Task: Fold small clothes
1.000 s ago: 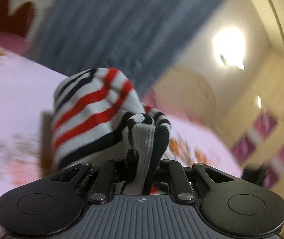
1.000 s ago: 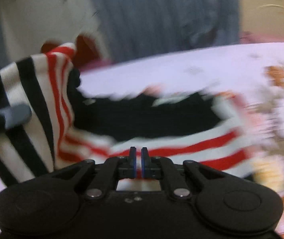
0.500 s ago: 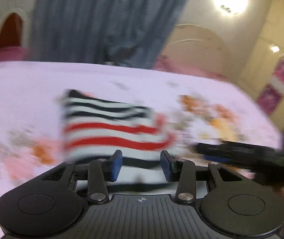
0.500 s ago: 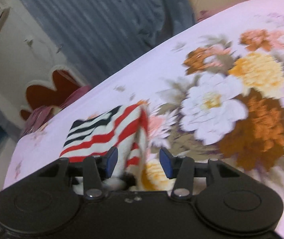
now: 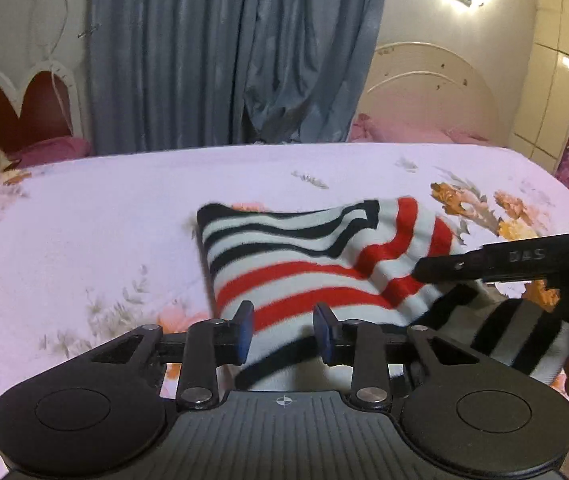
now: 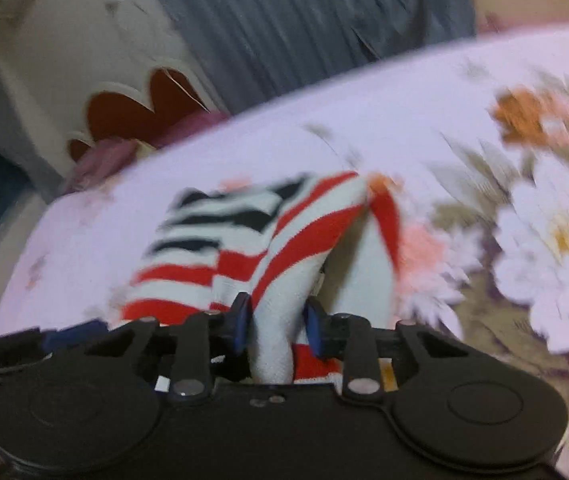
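A small knitted garment (image 5: pixel 308 264) with white, red and black stripes lies folded on the floral bedsheet (image 5: pixel 84 232). My left gripper (image 5: pixel 283 330) is open, its jaws on either side of the garment's near edge without pinching it. My right gripper (image 6: pixel 276 326) is open too, with a raised fold of the garment (image 6: pixel 284 256) standing between its jaws. The right gripper also shows in the left wrist view (image 5: pixel 516 258), lying over the garment's right side. The right wrist view is blurred.
The pale pink sheet with orange and white flowers (image 6: pixel 556 232) spreads all around. A blue curtain (image 5: pixel 236 52) hangs behind the bed. A red heart-shaped headboard (image 5: pixel 16 112) stands at far left, a cream headboard with pink pillows (image 5: pixel 424 120) at far right.
A second ago both grippers were shut on the lifted garment. They lowered it onto the bed and opened. The garment now lies folded on the sheet.
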A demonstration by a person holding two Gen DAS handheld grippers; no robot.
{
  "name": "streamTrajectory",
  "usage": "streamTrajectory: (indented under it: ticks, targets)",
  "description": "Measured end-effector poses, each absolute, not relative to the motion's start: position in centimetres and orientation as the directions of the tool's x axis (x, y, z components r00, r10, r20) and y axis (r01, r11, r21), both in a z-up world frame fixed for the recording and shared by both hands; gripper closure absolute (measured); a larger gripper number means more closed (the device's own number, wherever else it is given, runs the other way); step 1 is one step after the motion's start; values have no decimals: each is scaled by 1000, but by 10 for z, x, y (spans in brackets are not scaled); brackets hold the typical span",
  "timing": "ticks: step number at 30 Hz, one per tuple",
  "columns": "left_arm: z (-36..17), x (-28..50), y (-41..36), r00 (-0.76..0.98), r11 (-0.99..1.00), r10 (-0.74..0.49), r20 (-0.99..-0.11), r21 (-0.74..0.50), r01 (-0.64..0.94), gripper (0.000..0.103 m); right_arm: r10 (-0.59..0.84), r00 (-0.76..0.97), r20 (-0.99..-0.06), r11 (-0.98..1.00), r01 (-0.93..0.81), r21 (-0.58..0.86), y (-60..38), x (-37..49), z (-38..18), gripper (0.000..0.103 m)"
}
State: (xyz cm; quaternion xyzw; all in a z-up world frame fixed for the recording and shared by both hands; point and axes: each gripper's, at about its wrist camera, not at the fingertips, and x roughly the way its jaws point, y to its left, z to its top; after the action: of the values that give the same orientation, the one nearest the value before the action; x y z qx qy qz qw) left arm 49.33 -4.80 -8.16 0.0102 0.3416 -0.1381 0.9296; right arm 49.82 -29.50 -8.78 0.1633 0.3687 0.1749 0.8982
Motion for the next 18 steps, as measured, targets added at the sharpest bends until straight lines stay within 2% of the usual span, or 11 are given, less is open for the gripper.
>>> streamTrajectory:
  ticks: [2, 3, 5, 7, 8, 10, 12, 13, 14, 15, 18]
  targets:
    - [-93, 508, -52, 663, 950, -278, -695, -97, 297, 70, 427, 695, -579, 892, -220, 394, -293, 490, -89, 75]
    - [-103, 515, -58, 629, 944, -283, -724, -92, 318, 70, 416, 687, -596, 899, -209, 386, -293, 492, -98, 75]
    - [-106, 518, -63, 636, 936, -296, -713, -84, 342, 70, 341, 663, -667, 924, -107, 367, -307, 502, -124, 73]
    - [-99, 520, -63, 637, 932, -303, -709, -83, 352, 70, 397, 662, -636, 877, -68, 475, -327, 500, -125, 73]
    - [-96, 519, -61, 647, 929, -317, -694, -88, 360, 70, 389, 671, -631, 886, -84, 456, -327, 497, -119, 71]
    - [-93, 520, -58, 656, 921, -342, -673, -102, 375, 70, 379, 704, -601, 892, -105, 440, -329, 496, -107, 55]
    - [-94, 526, -59, 648, 915, -354, -674, -108, 388, 70, 377, 702, -604, 885, -81, 458, -334, 511, -105, 54]
    - [-95, 529, -62, 644, 913, -354, -678, -104, 394, 70, 370, 683, -630, 886, -55, 461, -334, 523, -108, 57]
    - [-96, 533, -64, 638, 908, -363, -679, -104, 406, 70, 368, 663, -652, 888, -41, 459, -334, 534, -110, 65]
    - [-100, 537, -67, 618, 902, -367, -695, -104, 419, 70, 386, 649, -655, 887, -68, 456, -335, 539, -113, 89]
    - [-108, 546, -73, 580, 890, -355, -733, -76, 449, 70, 309, 642, -701, 934, -68, 349, -333, 542, -116, 92]
